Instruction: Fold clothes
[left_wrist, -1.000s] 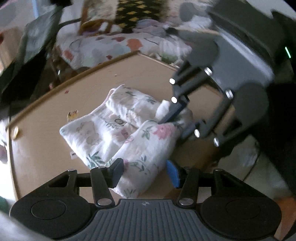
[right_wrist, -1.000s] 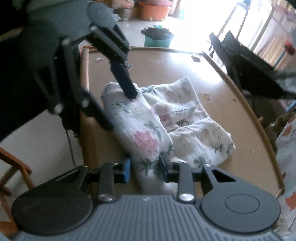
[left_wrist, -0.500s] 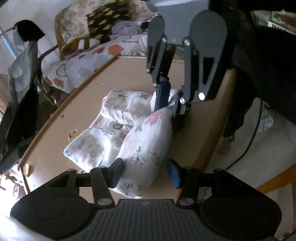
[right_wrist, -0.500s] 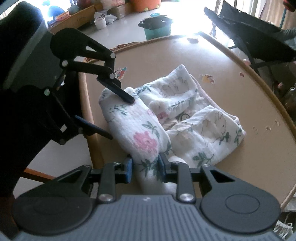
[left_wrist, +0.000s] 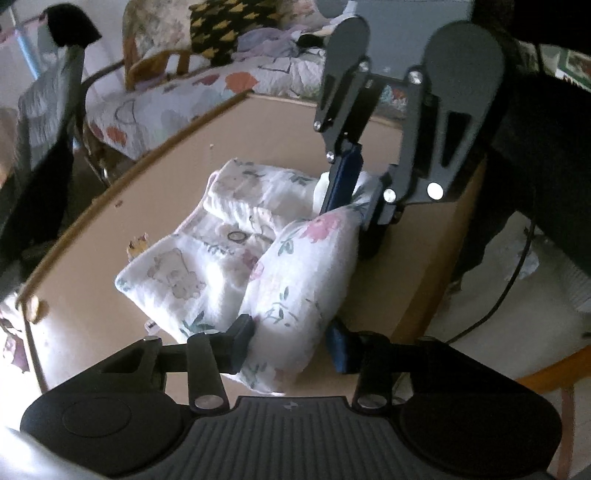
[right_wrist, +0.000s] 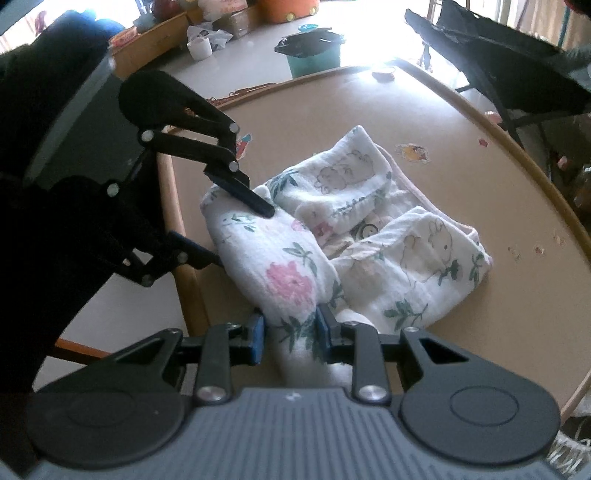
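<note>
Compared with a second ago, my left wrist view has swung: the right gripper, then off to the right side, now hangs straight ahead over the far end of the floral garment. My left gripper has just been closing; its jaws now stand narrower around the near end of the rolled fold, the left pad touching cloth. Whether the right pad presses I cannot tell, so I count this grip as not confirmed. The garment lies bunched near the edge of the round table.

Right wrist view: the right gripper holds its end of the same fold, both blue pads pressed into the cloth at a narrow opening. The left gripper straddles the opposite end, its upper finger resting on the fabric. The garment sits between them.

I judge that with both ends secured, the fold can be lifted and laid over.

No brand, label or legible writing is visible; only cartoon stickers on the tabletop.
</note>
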